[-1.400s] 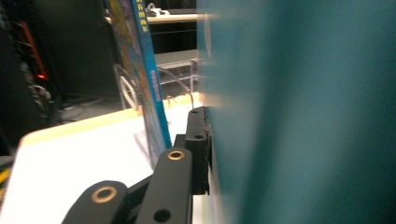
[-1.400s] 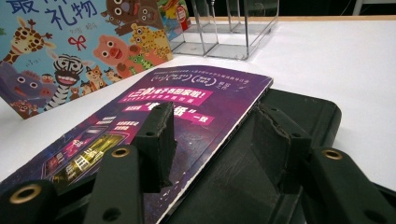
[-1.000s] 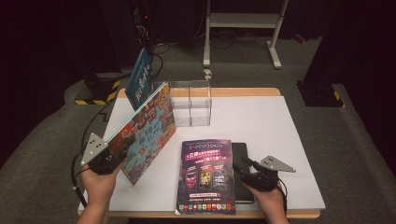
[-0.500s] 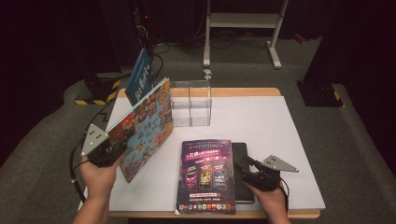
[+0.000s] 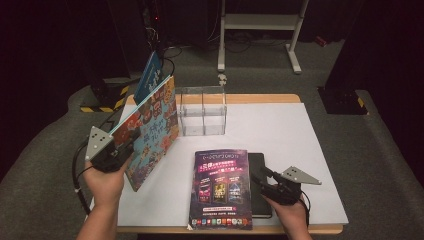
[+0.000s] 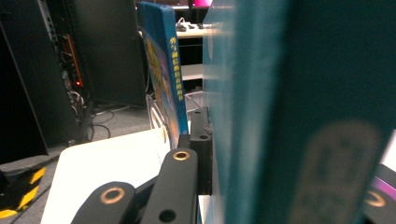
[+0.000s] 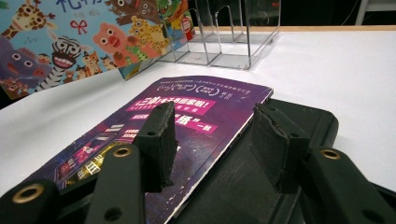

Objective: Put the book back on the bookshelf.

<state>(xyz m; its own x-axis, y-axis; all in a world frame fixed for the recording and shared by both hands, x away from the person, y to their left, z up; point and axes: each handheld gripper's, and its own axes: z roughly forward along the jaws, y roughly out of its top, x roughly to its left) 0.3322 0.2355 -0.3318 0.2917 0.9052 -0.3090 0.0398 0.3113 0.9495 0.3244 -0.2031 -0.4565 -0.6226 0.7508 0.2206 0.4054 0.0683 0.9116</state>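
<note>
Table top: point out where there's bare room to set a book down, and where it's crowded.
Free: the white table top right of the clear divider rack, back to the far edge. Crowded: the near middle, where the purple magazine overlaps a black pad by the right claw, and the left side, where the left claw holds the animal picture book.

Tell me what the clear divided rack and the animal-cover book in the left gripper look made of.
Clear divided rack: looks like rigid acrylic or similar plastic, see-through with glossy bright edges. Animal-cover book: printed board or thick paper, it seems; it stays flat while held tilted, and the cartoon cover shows a slight sheen. Left gripper is shut on it.
</note>
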